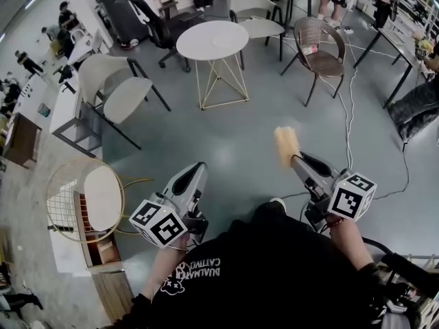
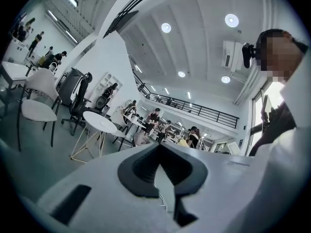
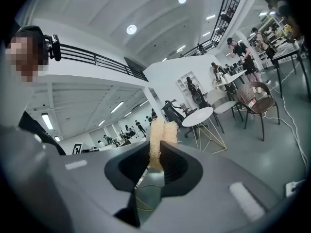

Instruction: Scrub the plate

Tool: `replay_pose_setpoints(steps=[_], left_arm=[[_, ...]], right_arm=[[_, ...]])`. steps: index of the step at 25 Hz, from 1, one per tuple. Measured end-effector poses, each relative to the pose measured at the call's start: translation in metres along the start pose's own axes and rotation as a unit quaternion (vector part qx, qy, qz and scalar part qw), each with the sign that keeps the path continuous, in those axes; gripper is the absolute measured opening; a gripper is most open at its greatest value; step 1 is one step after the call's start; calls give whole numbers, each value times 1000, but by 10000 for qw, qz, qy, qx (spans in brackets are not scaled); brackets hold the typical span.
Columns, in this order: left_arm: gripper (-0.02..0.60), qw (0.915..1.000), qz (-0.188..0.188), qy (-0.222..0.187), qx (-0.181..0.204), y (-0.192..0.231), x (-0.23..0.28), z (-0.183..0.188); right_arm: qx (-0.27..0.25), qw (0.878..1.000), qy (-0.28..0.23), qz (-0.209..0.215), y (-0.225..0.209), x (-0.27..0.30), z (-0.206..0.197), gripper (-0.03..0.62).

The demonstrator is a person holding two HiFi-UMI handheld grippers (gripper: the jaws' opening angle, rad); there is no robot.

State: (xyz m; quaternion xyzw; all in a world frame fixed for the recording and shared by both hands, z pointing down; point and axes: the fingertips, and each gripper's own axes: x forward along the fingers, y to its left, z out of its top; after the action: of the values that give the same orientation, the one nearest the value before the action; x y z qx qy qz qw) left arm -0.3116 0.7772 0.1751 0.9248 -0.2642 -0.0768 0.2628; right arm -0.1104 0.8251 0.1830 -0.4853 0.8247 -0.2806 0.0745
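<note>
Above the floor (image 1: 233, 136): my right gripper (image 3: 156, 142), fingers grasping a tan scrubber (image 1: 286, 142); my left gripper (image 2: 158, 147), fingers clenched, empty; plate nowhere in view, so all scrubbing remains, I judge.

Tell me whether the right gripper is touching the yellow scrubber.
Touching. The right gripper view shows the right gripper closed on the scrubber, its jaws pressing it from both sides with no gap.

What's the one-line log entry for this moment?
left gripper: shut, empty | right gripper: shut on tan scrub pad | plate: not in view | scrubbing: none under way
</note>
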Motion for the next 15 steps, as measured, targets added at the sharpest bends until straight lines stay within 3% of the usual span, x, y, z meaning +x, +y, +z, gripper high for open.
replay_pose_setpoints(steps=[10,15], left_arm=[[-3,9998,143,47,-105,23,1,1],[-3,9994,18,162,-291,35,14,-4]], right_arm=[[374,9993,41,-62,-8,20,-5,67],[533,9981,251,-156,-21,33,-9,67]])
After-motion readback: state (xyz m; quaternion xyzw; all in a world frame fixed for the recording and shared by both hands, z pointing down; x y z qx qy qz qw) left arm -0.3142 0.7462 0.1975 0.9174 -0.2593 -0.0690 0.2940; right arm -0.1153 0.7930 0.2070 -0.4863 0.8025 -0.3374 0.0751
